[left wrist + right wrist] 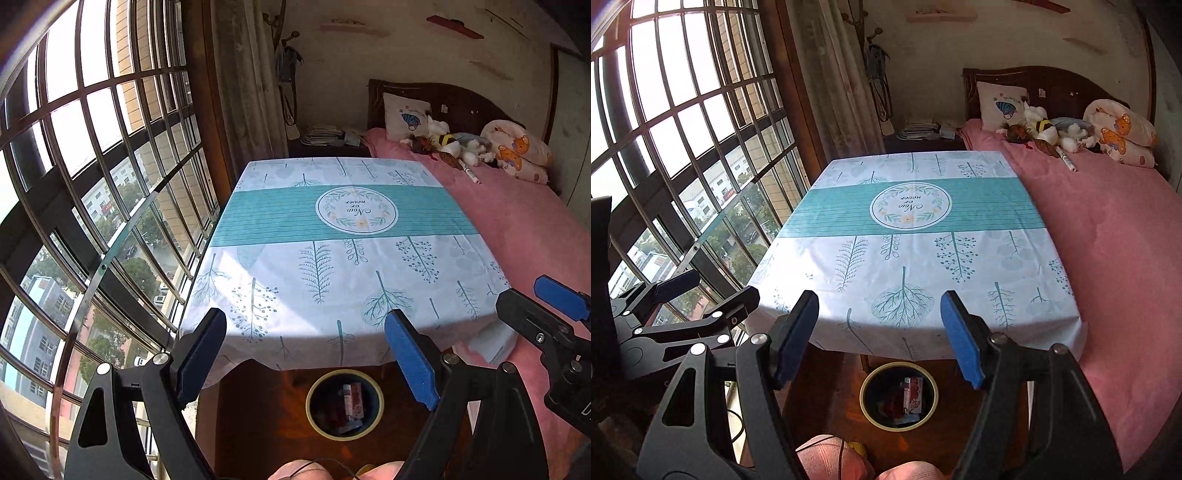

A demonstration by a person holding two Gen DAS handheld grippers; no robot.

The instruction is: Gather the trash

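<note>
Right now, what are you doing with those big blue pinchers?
A person holds a pincher in each hand, tidying up trash. Both the left gripper and the right gripper are open and hold nothing, hovering at the near edge of the table. The trash bin on the floor below holds some wrappers, and no trash shows on the tablecloth.

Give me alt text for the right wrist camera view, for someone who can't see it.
The open, empty right gripper hovers over the near edge of a table covered in a white and teal leaf-print cloth. Below it on the floor stands a round bin holding wrappers. A barred window lies left, a pink bed right.
</note>
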